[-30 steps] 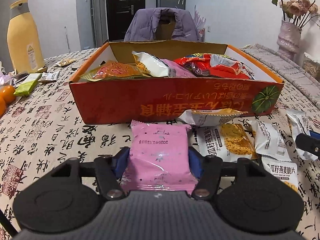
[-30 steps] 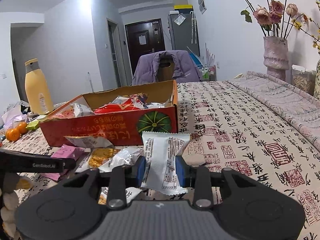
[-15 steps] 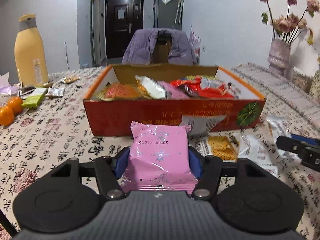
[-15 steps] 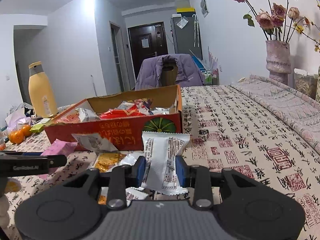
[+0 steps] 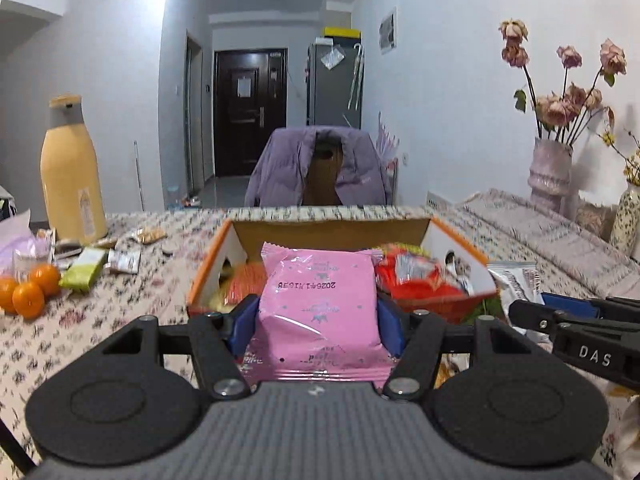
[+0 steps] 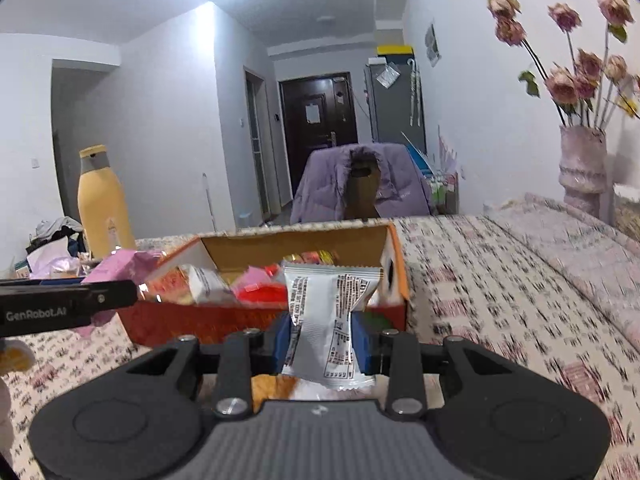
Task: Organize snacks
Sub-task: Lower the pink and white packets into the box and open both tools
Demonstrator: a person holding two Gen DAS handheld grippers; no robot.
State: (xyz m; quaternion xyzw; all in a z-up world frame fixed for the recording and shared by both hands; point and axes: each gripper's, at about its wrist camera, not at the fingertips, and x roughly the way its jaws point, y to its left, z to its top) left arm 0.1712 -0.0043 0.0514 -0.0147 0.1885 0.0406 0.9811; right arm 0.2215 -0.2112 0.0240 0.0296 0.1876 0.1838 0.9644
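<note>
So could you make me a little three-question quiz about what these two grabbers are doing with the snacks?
1. True or false: the left gripper holds a pink packet.
2. What does the right gripper hold: A an orange, B a white packet, C a bottle?
3. Fill in: both packets hang in front of the open orange ____.

Key: 1 true. 2 B. 3 box.

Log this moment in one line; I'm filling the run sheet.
left gripper: shut on pink snack packet | right gripper: shut on white snack packet | both before orange snack box
</note>
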